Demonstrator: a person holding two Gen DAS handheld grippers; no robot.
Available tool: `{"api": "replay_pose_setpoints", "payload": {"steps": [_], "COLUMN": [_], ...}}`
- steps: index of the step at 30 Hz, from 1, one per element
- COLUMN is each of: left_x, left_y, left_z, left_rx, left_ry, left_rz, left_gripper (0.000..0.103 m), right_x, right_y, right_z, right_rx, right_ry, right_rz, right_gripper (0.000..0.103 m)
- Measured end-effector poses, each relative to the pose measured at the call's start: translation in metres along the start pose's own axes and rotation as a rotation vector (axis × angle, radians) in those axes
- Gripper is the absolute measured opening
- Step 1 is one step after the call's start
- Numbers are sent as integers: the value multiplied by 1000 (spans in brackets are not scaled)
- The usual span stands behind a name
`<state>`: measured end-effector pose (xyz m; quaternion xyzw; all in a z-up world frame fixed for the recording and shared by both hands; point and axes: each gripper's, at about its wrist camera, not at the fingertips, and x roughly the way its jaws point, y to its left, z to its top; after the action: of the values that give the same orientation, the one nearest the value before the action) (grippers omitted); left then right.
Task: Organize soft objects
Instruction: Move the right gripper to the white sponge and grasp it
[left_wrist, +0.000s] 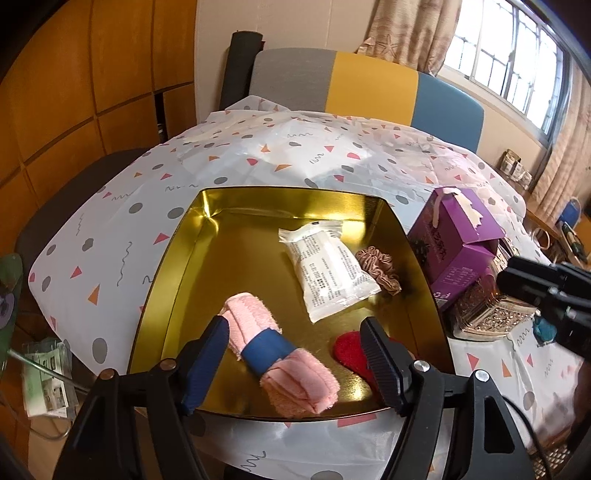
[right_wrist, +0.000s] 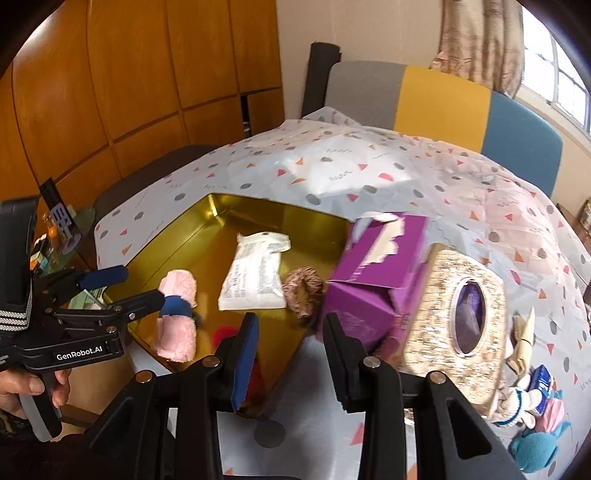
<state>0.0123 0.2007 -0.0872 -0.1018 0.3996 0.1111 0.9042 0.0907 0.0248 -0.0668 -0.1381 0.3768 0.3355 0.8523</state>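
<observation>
A gold tin tray (left_wrist: 177, 280) on the patterned tablecloth holds a rolled pink towel with a blue band (left_wrist: 280, 354), a white sealed packet (left_wrist: 328, 273), a brown scrunchie (left_wrist: 380, 266) and a red felt piece (left_wrist: 349, 350). My left gripper (left_wrist: 293, 363) hangs open just above the tray's near end. The towel lies on the tray floor between its fingers, and the pads do not press on it. In the right wrist view my right gripper (right_wrist: 291, 358) is open and holds nothing, over the tray's near right corner, with the red felt piece (right_wrist: 225, 332) partly behind its left finger.
A torn purple carton (right_wrist: 373, 280) leans against the tray's right wall, with a glittery tissue box (right_wrist: 461, 295) beside it. Plush toys (right_wrist: 532, 424) lie at the near right. A grey, yellow and blue chair back (left_wrist: 369, 85) stands behind the table. A hand (right_wrist: 29, 391) holds the left gripper.
</observation>
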Motion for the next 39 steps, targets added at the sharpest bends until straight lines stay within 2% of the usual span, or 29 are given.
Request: {"api": "replay_pose_setpoints", "payload": {"steps": [7,14,19,24,30,39], "left_x": [-1,0,3,8,17,31], "left_y": [-16,-34,-44,-55,-59,-55], "left_z": [0,-1,-3,-4,-3,5], "left_rx": [51,89,110,134,139,104], "left_ry": [-2,6,22,41,65,95], "left_rz": [-10,-43,-57,-62,-52,-31], "left_gripper": [74,74,74,74,74,74], "right_x": [-25,-50,-53,-40,-6,49], "right_y": [-41,-117,-188,-239,-270,-276], "right_z": [-8,-32,-62,-78,-63,-42], "right_rx": [89,290,482,609,572,319], "right_ry": [-47,-70,-32,14,79,227], "right_rz": [-42,-128,-218,-205,-178,-117], "right_gripper": [35,35,35,35,35,35]}}
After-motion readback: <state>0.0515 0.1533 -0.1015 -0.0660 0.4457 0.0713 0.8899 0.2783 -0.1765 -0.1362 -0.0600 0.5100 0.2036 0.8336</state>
